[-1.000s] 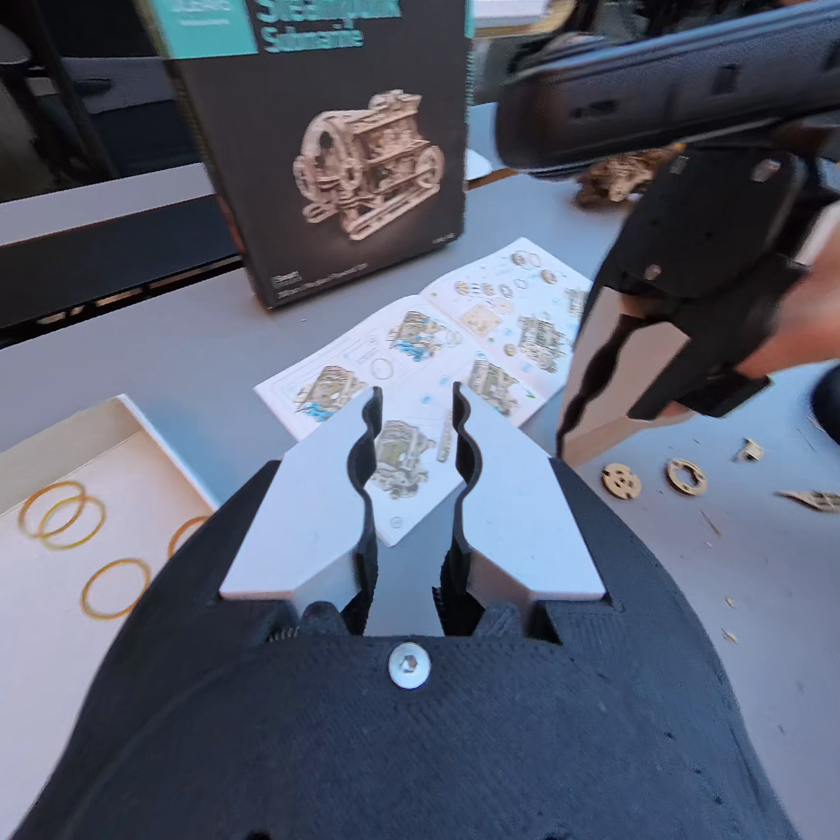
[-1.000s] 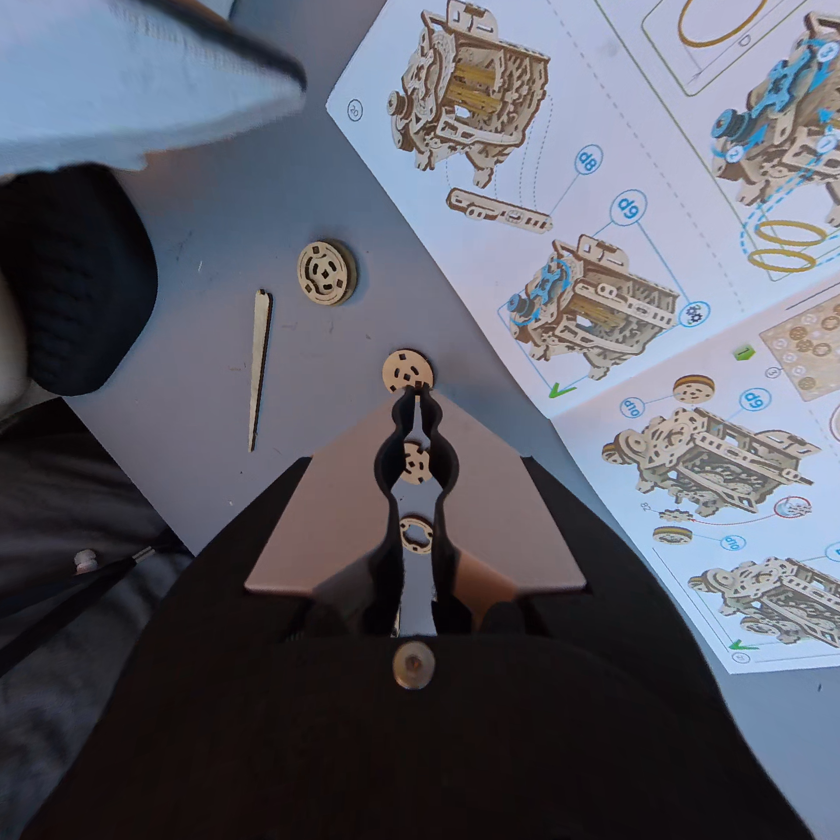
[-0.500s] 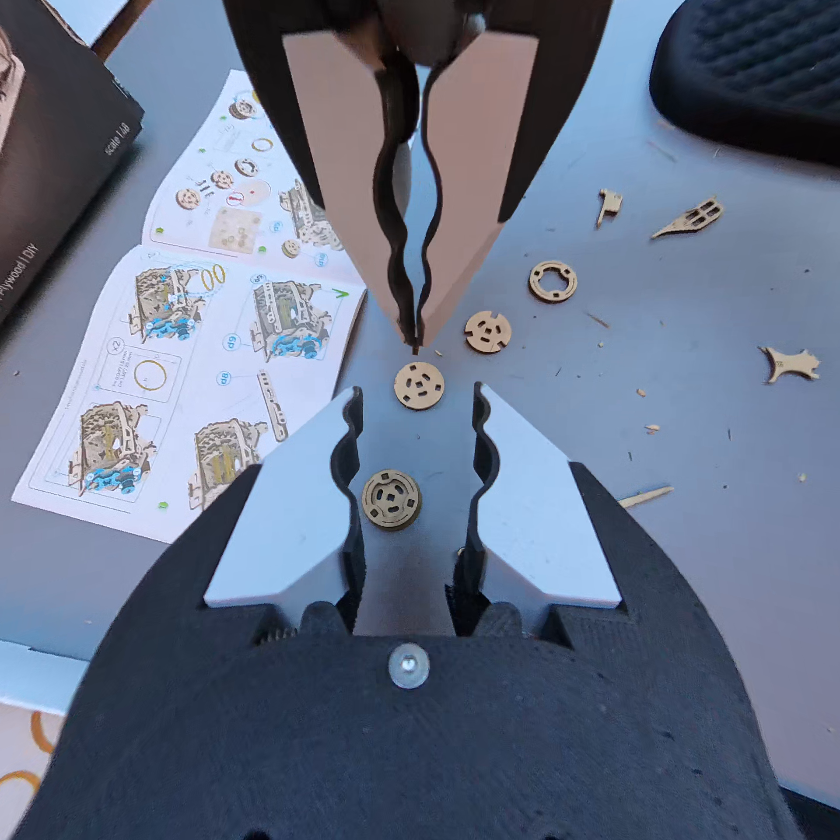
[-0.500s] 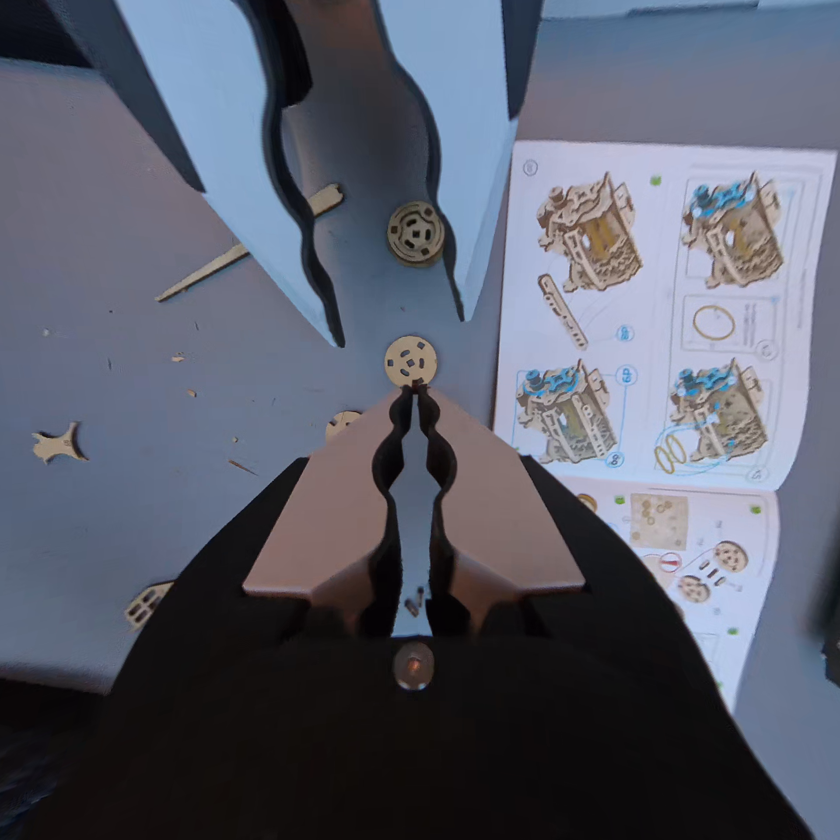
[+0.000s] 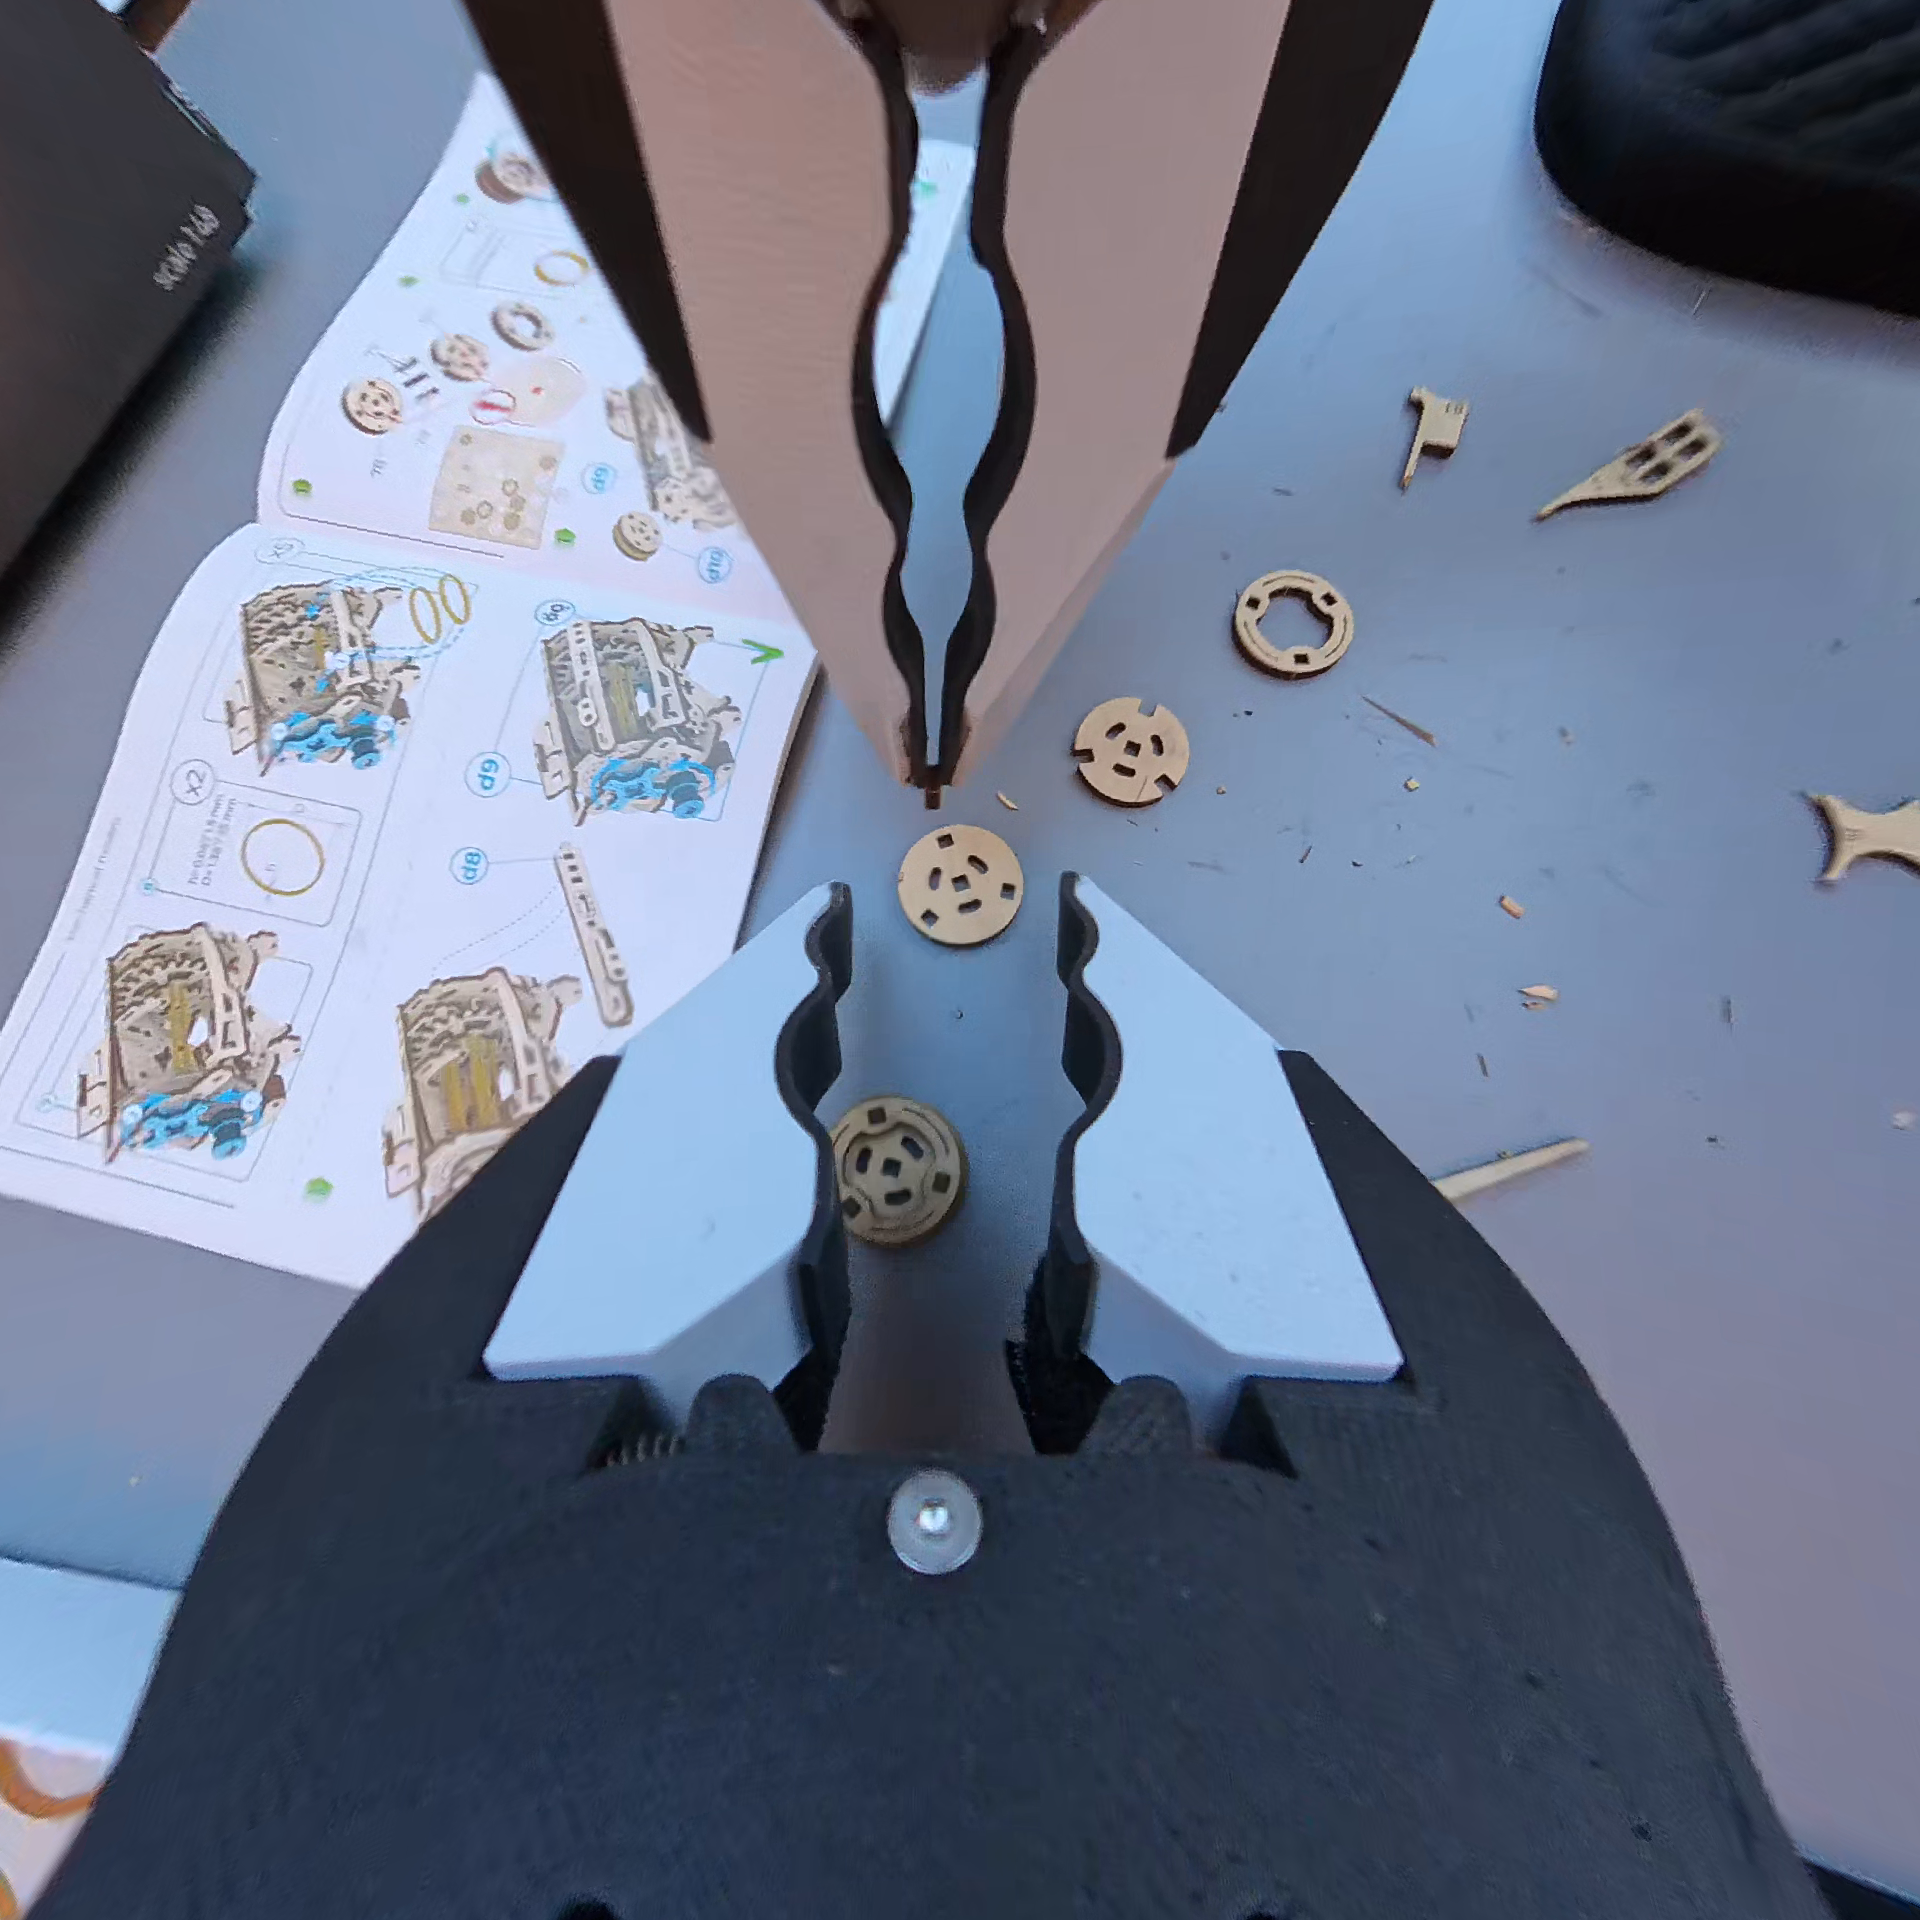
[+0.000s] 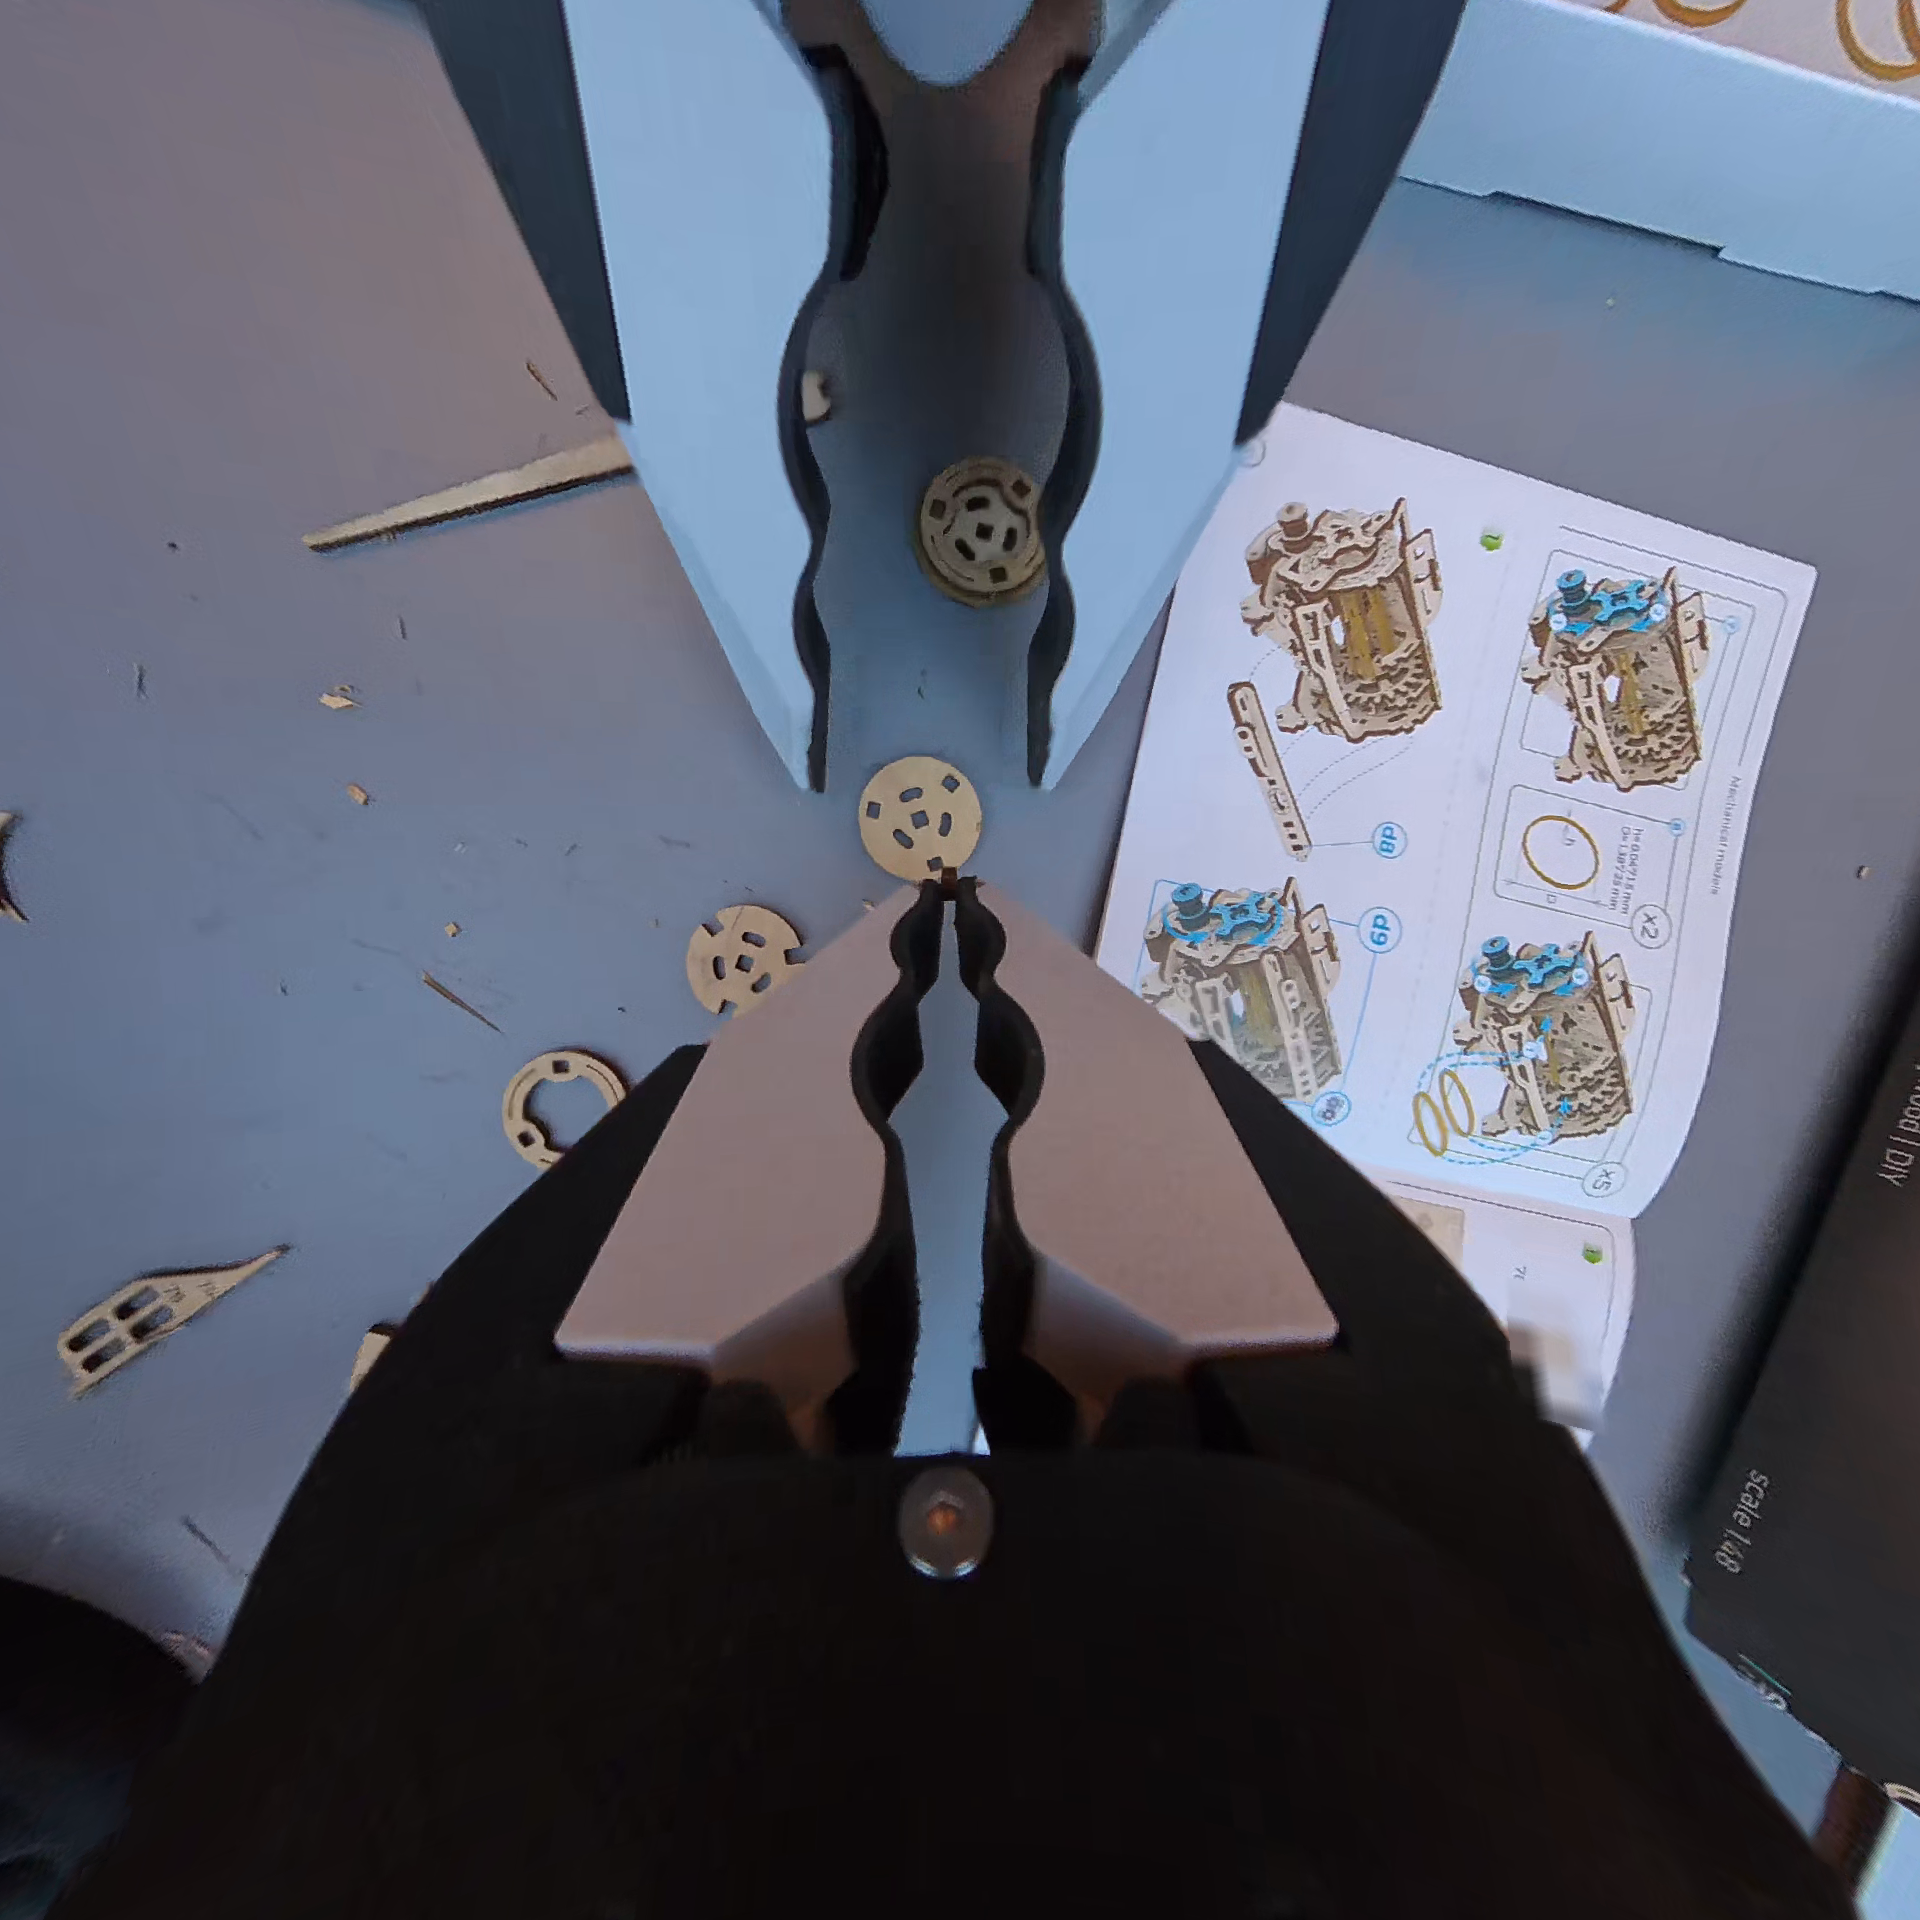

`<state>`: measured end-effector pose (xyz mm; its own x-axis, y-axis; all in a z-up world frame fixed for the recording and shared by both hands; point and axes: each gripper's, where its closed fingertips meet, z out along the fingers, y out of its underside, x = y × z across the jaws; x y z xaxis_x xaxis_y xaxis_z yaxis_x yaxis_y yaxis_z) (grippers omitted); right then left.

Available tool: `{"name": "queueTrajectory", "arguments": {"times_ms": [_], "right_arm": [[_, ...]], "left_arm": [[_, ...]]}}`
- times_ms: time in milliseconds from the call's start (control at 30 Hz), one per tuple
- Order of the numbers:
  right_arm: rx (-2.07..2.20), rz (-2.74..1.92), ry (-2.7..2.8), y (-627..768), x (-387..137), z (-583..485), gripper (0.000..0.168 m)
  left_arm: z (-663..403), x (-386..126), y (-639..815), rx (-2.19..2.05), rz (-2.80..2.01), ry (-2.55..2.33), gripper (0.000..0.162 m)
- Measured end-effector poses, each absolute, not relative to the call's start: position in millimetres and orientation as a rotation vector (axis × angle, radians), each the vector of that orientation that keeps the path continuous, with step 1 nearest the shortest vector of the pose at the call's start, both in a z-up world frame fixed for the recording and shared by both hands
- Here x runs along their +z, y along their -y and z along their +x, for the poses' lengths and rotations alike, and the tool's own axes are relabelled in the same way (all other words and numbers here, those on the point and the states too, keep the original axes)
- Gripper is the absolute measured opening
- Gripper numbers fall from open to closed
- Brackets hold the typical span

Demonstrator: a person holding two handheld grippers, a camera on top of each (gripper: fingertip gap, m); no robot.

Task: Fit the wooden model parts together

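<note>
A thin wooden disc with holes (image 5: 960, 885) lies on the grey table just ahead of my left gripper (image 5: 951, 899), which is open and empty. A thicker stacked wooden disc (image 5: 898, 1171) lies on the table between its fingers. My right gripper (image 6: 951, 888) faces it from the opposite side, shut on a tiny wooden peg (image 6: 948, 881). The peg tip is at the near edge of the thin disc (image 6: 921, 820). The right gripper (image 5: 932, 774) and the peg (image 5: 932, 796) also show in the left wrist view. The thick disc (image 6: 981, 530) shows between the left gripper's fingers (image 6: 727, 623).
A notched disc (image 5: 1130, 750), a wooden ring (image 5: 1294, 623) and wood scraps (image 5: 1631, 478) lie to the right. An open instruction booklet (image 5: 364, 831) and a black box (image 5: 83, 260) lie to the left. A white tray with rubber bands (image 6: 1766, 104) lies behind. Less than 4 cm separates the two grippers' tips.
My left gripper swung down from facing the box to straddle the thick disc. My right gripper turned to face it, peg at the thin disc. Little has moved in the last half second.
</note>
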<state>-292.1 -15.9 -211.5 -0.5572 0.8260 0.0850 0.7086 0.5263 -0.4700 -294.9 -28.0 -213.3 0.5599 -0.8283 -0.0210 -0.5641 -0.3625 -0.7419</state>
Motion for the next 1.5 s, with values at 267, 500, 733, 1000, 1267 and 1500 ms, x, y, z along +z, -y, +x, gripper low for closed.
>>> {"name": "queueTrajectory", "arguments": {"times_ms": [267, 500, 733, 1000, 1267, 1500], "right_arm": [[0.611, -1.295, 2.523, 22.3, -196.3, -289.6, 0.001], [0.425, -1.172, 2.561, 19.7, -203.9, -288.0, 0.002], [0.301, -1.067, 2.651, 22.3, -213.8, -292.6, 0.002], [0.215, -0.966, 2.707, 21.1, -218.0, -293.5, 0.002], [0.220, -0.921, 2.703, 18.9, -219.2, -292.5, 0.002], [0.189, -0.877, 2.711, 19.3, -219.3, -293.2, 0.002]], "left_arm": [[-351.3, -125.0, 22.9, -0.777, -1.834, -0.699, 0.035], [-322.5, -162.4, 33.4, -0.719, -1.905, -0.937, 0.037], [-299.4, -198.5, 33.5, -0.551, -1.981, -1.121, 0.040], [-292.4, -219.0, 29.9, -0.478, -2.032, -1.176, 0.042], [-287.1, -225.6, 27.5, -0.457, -1.991, -1.213, 0.035], [-285.7, -226.1, 30.4, -0.475, -1.987, -1.227, 0.025]]}}
